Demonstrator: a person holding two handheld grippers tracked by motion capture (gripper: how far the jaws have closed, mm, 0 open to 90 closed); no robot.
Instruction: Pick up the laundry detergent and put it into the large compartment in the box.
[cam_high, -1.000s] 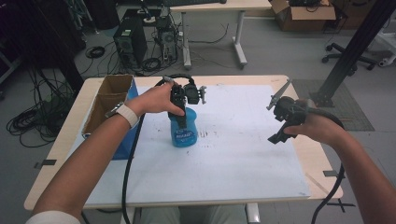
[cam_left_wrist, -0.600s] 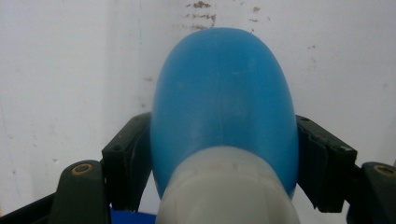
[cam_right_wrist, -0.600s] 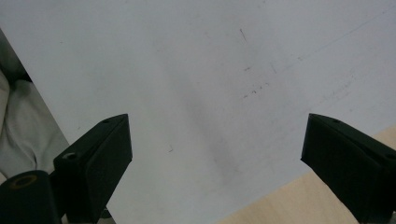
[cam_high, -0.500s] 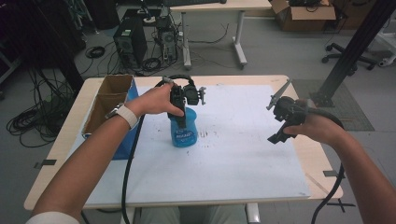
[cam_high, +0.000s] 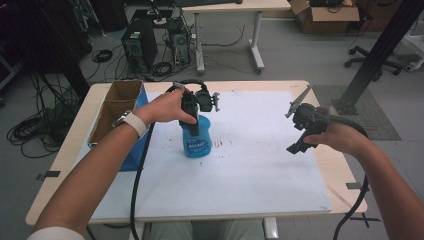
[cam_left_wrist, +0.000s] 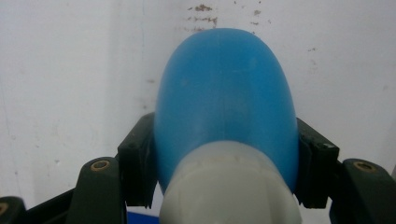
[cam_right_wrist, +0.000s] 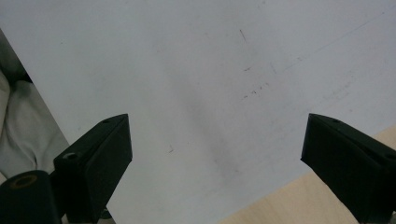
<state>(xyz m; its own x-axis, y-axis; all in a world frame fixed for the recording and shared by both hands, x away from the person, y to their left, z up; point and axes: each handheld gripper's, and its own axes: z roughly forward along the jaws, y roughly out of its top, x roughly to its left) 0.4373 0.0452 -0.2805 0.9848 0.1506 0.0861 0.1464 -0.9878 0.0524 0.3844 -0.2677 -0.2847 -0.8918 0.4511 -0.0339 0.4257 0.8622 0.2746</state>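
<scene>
A blue plastic bottle (cam_high: 197, 141) with a printed label is upright on the white mat (cam_high: 260, 170), left of its centre. My left gripper (cam_high: 193, 119) comes down on it from above and is shut on its upper part. In the left gripper view the blue bottle (cam_left_wrist: 225, 93) and its white cap (cam_left_wrist: 229, 189) sit between the two pads (cam_left_wrist: 136, 161), which press on its sides. My right gripper (cam_high: 298, 145) hangs above the right side of the mat, apart from the bottle. Its jaws stand wide open in the right gripper view (cam_right_wrist: 215, 154), with nothing between them.
An open cardboard box (cam_high: 116, 107) stands at the table's left edge, with a blue panel (cam_high: 134, 152) against its near side. The wooden table edge (cam_right_wrist: 299, 205) shows past the mat's right border. Cables trail from both grippers off the near edge.
</scene>
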